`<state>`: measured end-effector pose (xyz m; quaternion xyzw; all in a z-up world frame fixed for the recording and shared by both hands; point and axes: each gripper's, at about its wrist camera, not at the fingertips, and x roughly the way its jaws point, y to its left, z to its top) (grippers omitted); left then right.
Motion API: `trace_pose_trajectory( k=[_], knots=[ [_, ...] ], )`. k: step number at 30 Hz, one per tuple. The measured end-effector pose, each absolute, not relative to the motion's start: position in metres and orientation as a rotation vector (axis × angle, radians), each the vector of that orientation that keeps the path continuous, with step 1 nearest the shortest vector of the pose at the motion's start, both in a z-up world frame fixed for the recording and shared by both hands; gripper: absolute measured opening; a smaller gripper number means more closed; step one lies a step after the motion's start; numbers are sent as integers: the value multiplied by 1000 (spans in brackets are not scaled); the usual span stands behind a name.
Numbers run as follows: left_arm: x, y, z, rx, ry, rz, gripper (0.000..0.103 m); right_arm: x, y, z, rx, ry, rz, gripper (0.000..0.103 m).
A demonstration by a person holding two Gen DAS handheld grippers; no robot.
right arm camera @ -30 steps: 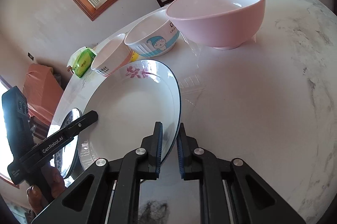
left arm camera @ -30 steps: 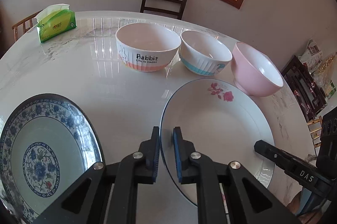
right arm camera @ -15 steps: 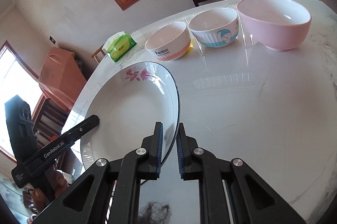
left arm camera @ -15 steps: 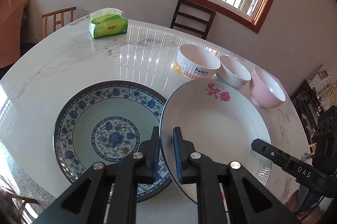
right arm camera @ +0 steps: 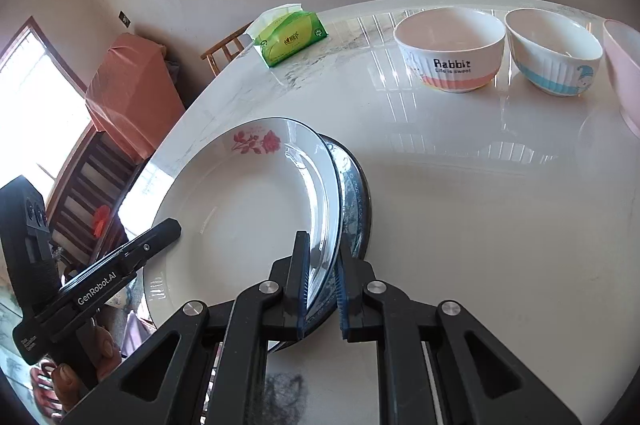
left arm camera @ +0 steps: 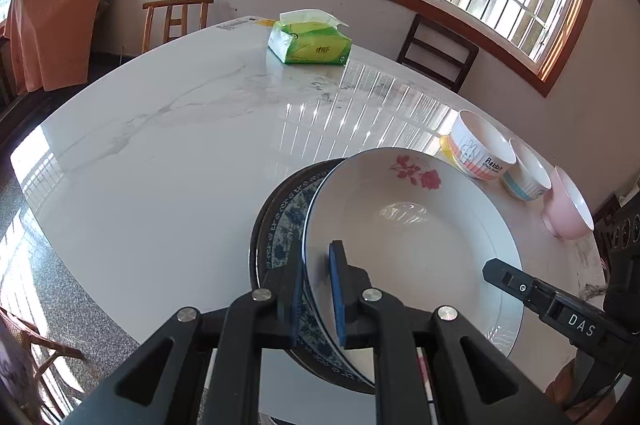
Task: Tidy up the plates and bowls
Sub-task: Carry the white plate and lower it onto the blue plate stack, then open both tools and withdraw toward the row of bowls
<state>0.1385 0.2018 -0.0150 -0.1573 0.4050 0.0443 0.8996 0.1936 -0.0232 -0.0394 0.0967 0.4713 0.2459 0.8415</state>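
1. My left hand-held gripper (left arm camera: 316, 289) pinches the left rim of the white plate (left arm camera: 412, 245).
2. My right hand-held gripper (right arm camera: 322, 285) pinches the other rim of the same white plate (right arm camera: 240, 221). So I carry it with both hands, one on each side.
3. The white plate is right over the blue plate (left arm camera: 280, 225), which lies flat on the table (left arm camera: 180, 145). The white one covers most of it, and only a dark edge peeks out.
4. I cannot tell if the two plates touch yet.
5. I think the next move is straight down, so the white plate sits inside the blue one.
6. Both plates are round, hard and shiny. The white plate is deep, with a thin blue line on its rim and a red flower.
7. Three bowls stand in a row farther back: the rabbit bowl (right arm camera: 450, 49), the striped bowl (right arm camera: 554, 51) and the pink bowl (left arm camera: 568, 205).
8. A green tissue pack (left arm camera: 310, 43) sits at the far side.
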Motion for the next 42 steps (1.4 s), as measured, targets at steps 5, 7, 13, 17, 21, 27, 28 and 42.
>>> trace_pose_trajectory(
  k=[5, 7, 13, 17, 21, 27, 28, 42],
  knots=[
    [142, 209, -24, -340, 847, 96, 13, 196, -12, -44, 177, 998, 515, 12],
    [143, 209, -26, -339, 850, 97, 13, 198, -11, -47, 177, 1003, 512, 12],
    [145, 211, -33, -350, 858, 99, 13, 197, -8, -51, 156, 1001, 506, 12],
    [145, 211, -34, -343, 851, 100, 13, 196, -9, -54, 157, 1001, 508, 13],
    [146, 209, -36, -340, 848, 95, 13, 194, -6, -54, 123, 976, 495, 13],
    [145, 208, -37, -335, 834, 101, 13, 196, -5, -55, 101, 955, 502, 14],
    [145, 208, -37, -336, 834, 101, 13, 195, -4, -55, 93, 948, 501, 15],
    [137, 193, -21, -198, 757, 146, 13, 181, 6, -47, -90, 803, 426, 24]
  ],
)
